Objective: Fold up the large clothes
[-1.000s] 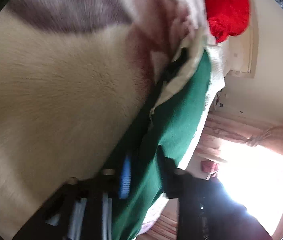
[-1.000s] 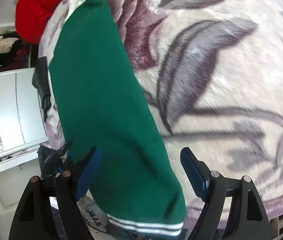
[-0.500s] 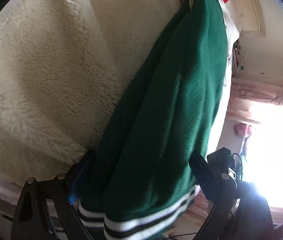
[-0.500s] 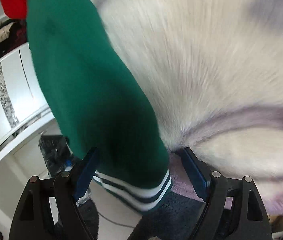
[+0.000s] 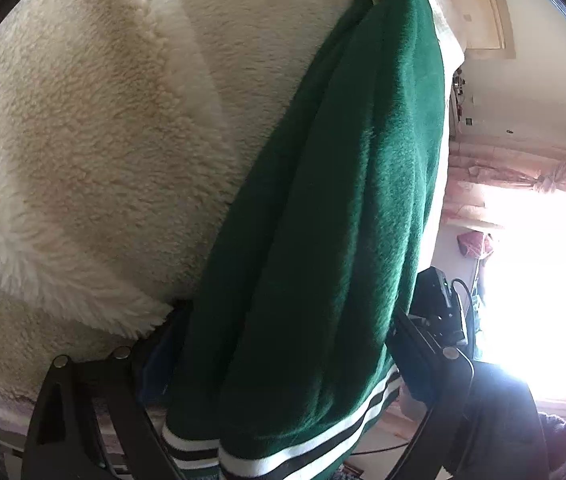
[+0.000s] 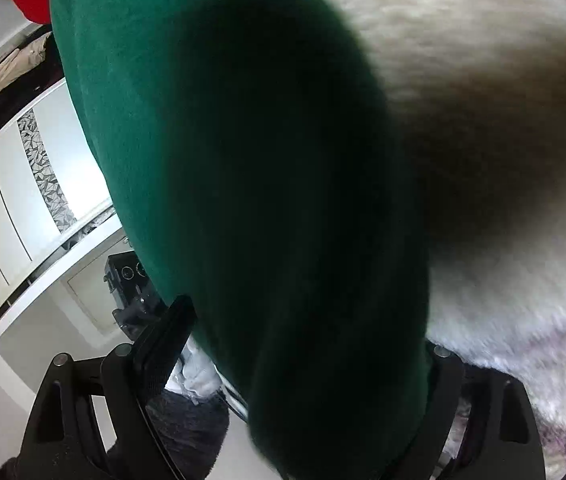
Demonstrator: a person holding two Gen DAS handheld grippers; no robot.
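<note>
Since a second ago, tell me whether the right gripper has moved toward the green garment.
Yes. The right gripper closed in: the green garment now fills the space between its fingers, hiding the striped cuff, and covers more of the fleece blanket.

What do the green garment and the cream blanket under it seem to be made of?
Green garment: likely a fleecy knit, matte with a short nap; its striped hem looks ribbed. Cream blanket: likely plush synthetic fleece, with a fluffy, curly pile.

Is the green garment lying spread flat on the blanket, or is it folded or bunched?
Bunched, not flat: the green garment shows long creases, and two striped hem layers overlap at its bottom, beside the cream blanket.
</note>
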